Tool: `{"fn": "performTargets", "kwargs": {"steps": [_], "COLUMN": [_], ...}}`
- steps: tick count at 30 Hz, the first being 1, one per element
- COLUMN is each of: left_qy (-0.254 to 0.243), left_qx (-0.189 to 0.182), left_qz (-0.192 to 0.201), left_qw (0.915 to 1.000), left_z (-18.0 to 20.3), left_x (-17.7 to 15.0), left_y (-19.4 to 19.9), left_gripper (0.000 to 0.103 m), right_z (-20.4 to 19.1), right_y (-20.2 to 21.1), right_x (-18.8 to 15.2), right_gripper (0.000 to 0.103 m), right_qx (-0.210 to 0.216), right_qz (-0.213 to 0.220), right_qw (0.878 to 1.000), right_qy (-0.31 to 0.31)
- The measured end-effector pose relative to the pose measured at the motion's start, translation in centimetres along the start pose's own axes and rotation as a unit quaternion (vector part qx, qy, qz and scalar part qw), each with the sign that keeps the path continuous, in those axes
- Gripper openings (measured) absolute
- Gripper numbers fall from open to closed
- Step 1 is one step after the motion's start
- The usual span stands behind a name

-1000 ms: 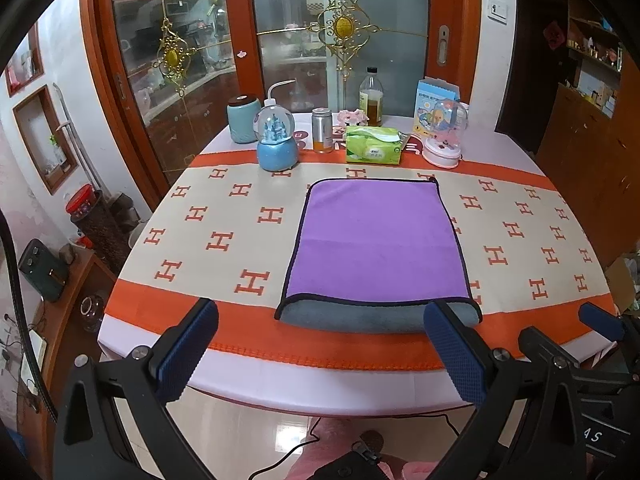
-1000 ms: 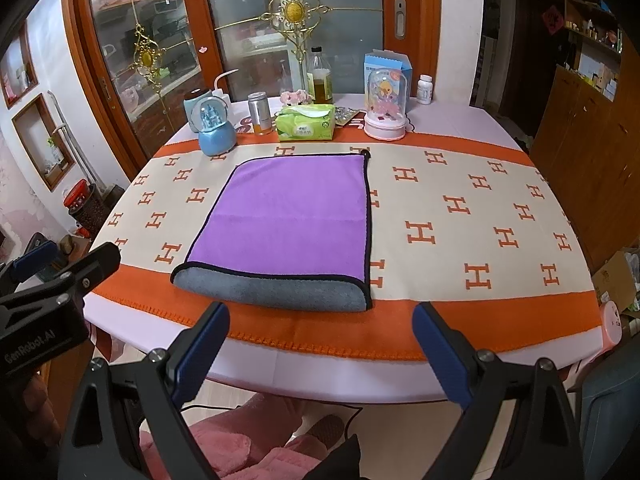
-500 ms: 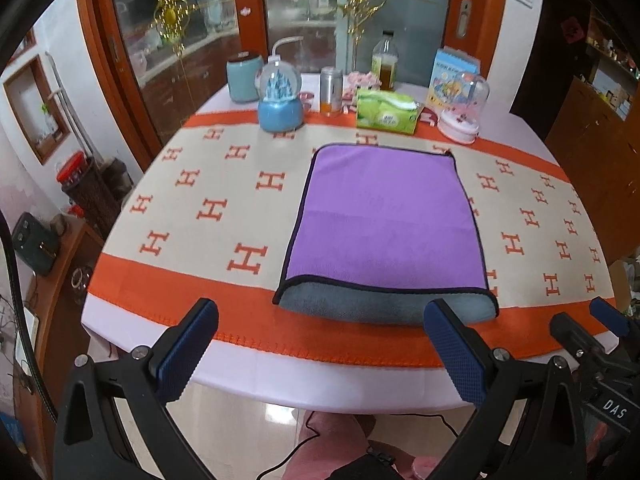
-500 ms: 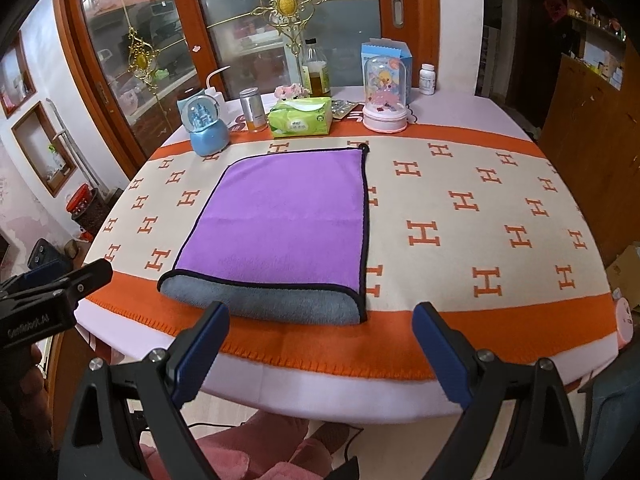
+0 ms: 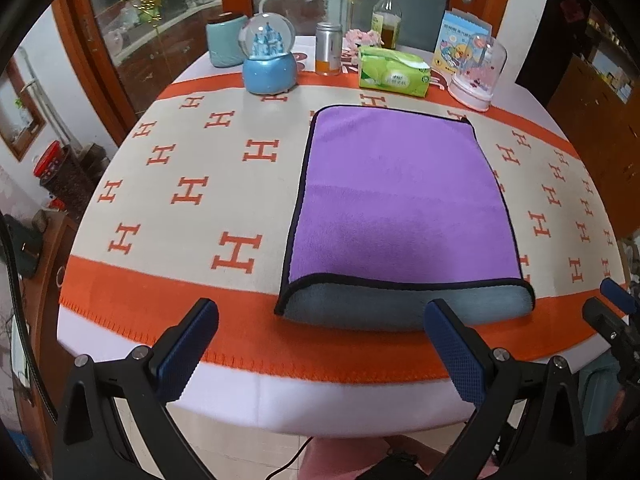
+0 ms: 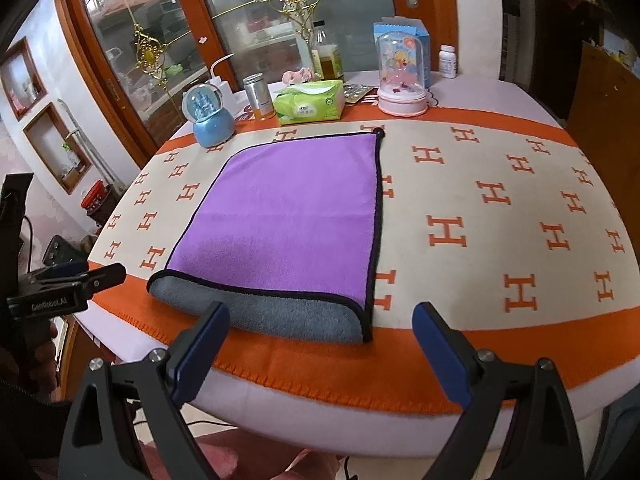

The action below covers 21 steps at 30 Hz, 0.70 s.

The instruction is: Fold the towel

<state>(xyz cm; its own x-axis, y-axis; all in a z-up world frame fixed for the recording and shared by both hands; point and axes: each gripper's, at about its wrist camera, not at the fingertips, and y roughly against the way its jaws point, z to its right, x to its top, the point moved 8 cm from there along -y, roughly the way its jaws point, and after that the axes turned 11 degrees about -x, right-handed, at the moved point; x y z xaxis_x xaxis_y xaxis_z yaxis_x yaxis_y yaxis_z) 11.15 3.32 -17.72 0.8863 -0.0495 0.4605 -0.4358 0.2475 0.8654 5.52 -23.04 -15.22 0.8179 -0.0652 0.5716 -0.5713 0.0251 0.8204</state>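
A purple towel (image 5: 400, 196) with a grey underside and black trim lies flat on the table, its near edge rolled so the grey shows. It also shows in the right wrist view (image 6: 288, 208). My left gripper (image 5: 320, 352) is open and empty, above the table's near edge, just short of the towel's near left corner. My right gripper (image 6: 320, 348) is open and empty, just short of the towel's near right corner. The right gripper shows at the right edge of the left wrist view (image 5: 612, 312); the left gripper shows at the left of the right wrist view (image 6: 68, 284).
The round table (image 5: 280, 396) wears a cream and orange cloth with H marks (image 6: 480, 208). Along its far side stand a blue snow globe (image 5: 270, 60), a metal can (image 5: 329, 48), a green tissue pack (image 5: 394, 74), a pink dome toy (image 5: 476, 76) and a bottle (image 5: 386, 18).
Both grippers have moved forward and closer to the table, so the towel looks larger. The towel has not moved. Both grippers stay open.
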Motion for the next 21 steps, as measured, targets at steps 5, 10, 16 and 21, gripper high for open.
{"fn": "performTargets", "kwargs": {"steps": [5, 10, 16, 21], "left_qy": [-0.028, -0.053, -0.051, -0.041], "left_qx": [-0.012, -0.022, -0.034, -0.041], "left_qz": [-0.01, -0.024, -0.043, -0.057], "left_qw": [0.9995, 0.998, 0.9972, 0.9967], "left_z": [-0.6, -1.2, -2.2, -3.2], "left_x": [0.3, 0.2, -0.1, -0.4], "left_y": [-1.9, -4.0, -6.3, -8.0], "left_gripper": [0.102, 0.102, 0.102, 0.102], "right_z": [0.1, -0.1, -0.1, 0.1], "right_y": [-1.8, -3.6, -5.7, -7.3], "right_x": [-0.1, -0.6, -1.8, -2.9], "right_gripper": [0.093, 0.093, 0.093, 0.083], "right_qx": [0.016, 0.03, 0.033, 0.032], "right_qz": [-0.009, -0.017, -0.039, -0.065], "right_qw": [1.0, 0.999, 0.998, 0.997], "right_qy": [0.012, 0.025, 0.031, 0.025]}}
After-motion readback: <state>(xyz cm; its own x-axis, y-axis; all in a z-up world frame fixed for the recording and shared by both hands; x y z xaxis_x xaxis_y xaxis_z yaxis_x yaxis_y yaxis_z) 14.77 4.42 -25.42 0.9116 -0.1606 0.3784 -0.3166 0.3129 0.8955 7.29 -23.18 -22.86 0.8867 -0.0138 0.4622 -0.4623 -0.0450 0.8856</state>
